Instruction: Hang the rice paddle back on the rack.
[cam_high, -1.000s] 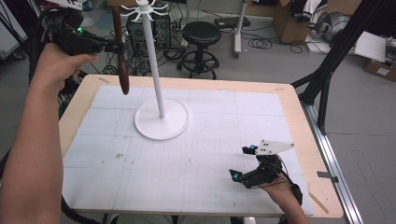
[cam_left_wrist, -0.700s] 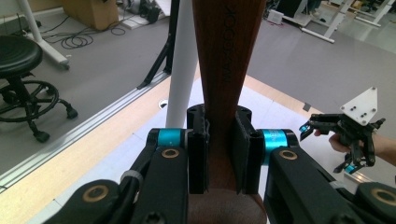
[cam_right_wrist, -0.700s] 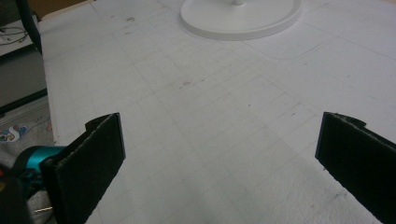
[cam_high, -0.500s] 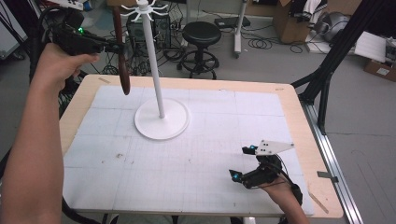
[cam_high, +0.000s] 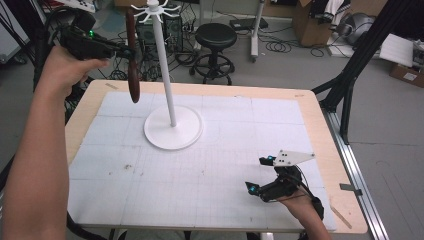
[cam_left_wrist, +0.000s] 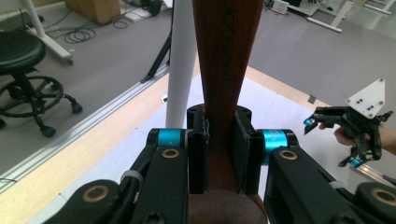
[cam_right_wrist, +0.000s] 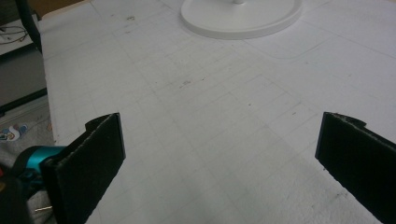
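While raised beside the white stand (cam_high: 165, 75), left hand-held gripper (cam_left_wrist: 219, 154) pinching wooden spoon (cam_left_wrist: 226, 70) (hanging upright)

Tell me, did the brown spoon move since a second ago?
No. The spoon hangs just left of the white pole, as before.

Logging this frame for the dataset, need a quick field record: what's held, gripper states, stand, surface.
held item: brown wooden utensil, hanging upright beside the stand's pole
left hand-held gripper: shut on the utensil's handle, raised above the table's far left corner
right hand-held gripper: jaws wide open, nothing between them, low over the mat near the table's front right
stand: white hook stand, round base on the mat, hooks at the top look bare
surface: white gridded mat on a wooden table
utensil vs hooks: not hung yet
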